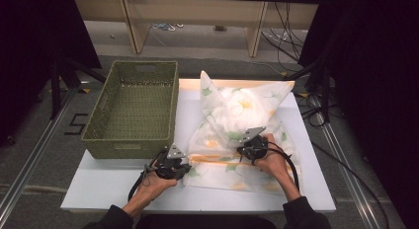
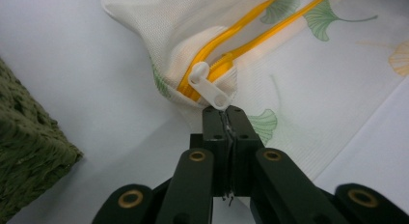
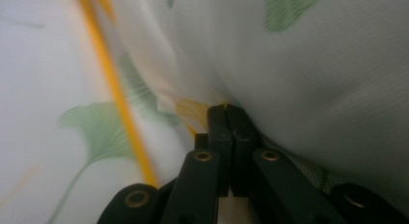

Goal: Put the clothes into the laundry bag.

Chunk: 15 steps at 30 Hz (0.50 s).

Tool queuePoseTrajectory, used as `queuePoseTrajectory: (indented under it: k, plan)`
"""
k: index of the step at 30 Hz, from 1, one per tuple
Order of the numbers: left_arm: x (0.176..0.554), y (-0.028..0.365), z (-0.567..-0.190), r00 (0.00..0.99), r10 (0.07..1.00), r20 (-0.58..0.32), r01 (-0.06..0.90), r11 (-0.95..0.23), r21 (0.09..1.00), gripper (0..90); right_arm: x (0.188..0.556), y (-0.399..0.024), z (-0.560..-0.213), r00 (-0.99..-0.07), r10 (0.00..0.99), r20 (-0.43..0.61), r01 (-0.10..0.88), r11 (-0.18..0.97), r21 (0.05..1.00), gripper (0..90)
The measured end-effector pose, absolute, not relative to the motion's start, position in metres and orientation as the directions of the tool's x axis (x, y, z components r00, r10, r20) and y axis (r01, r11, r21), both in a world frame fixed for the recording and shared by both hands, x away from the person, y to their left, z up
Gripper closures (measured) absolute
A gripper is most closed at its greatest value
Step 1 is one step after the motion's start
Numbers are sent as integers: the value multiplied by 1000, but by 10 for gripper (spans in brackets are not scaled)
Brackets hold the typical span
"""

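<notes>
A white mesh bag (image 1: 237, 115) printed with green and yellow leaves lies on the white table (image 1: 113, 189), bulging at its far end. Its yellow zipper (image 2: 251, 43) runs across the near part and ends at a white pull tab (image 2: 210, 84). My left gripper (image 2: 226, 110) is at the bag's left near corner (image 1: 187, 169), shut with its tips pinching the end of that tab. My right gripper (image 3: 225, 108) sits further right on the bag (image 1: 243, 152), shut on a fold of the mesh fabric (image 3: 328, 89) beside the zipper (image 3: 115, 93).
A green woven basket (image 1: 99, 115) stands on the table's left half, close to my left gripper, and its corner (image 2: 29, 156) shows in the left gripper view. Black cables trail from both grippers. Wooden frame legs stand beyond the table.
</notes>
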<state>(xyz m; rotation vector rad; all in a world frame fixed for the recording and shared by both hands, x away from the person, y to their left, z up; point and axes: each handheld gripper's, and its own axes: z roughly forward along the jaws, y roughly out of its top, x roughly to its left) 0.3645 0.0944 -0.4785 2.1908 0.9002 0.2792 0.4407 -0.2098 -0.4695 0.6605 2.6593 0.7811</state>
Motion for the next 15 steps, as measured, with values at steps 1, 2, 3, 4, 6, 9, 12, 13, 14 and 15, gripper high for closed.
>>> queuePoseTrajectory:
  k: [1,2,3,4,6,9,12,13,14,15]
  plan:
    - [362,91,-478,719,688,-98,533,-455,714,875,443,-209,-472,-836,528,-149,358,732,580,900]
    - [362,90,-478,720,686,-108,535,-449,715,876,445,-208,-473,-826,539,-163,356,724,590,900]
    - [362,89,-477,726,680,-102,525,-451,722,877,447,-208,-473,-819,548,-170,358,720,595,900]
    - [362,88,-475,724,684,-93,516,-447,731,877,450,-207,-472,-817,539,-204,338,735,587,900]
    - [363,83,-475,718,691,-88,513,-439,737,879,454,-204,-467,-794,564,-226,353,731,584,900]
    - [361,80,-474,731,678,-70,497,-460,736,879,460,-200,-464,-788,548,-280,339,766,546,900]
    - [362,89,-475,720,688,-87,514,-445,734,872,450,-200,-462,-809,531,-251,339,771,539,900]
    - [363,93,-476,708,699,-100,527,-430,733,864,447,-202,-459,-813,526,-251,336,774,536,900]
    - [366,97,-476,712,694,-105,529,-433,730,842,443,-204,-457,-821,522,-232,341,774,534,900]
    - [368,99,-477,698,706,-118,546,-420,725,777,439,-206,-455,-828,518,-215,341,770,539,900]
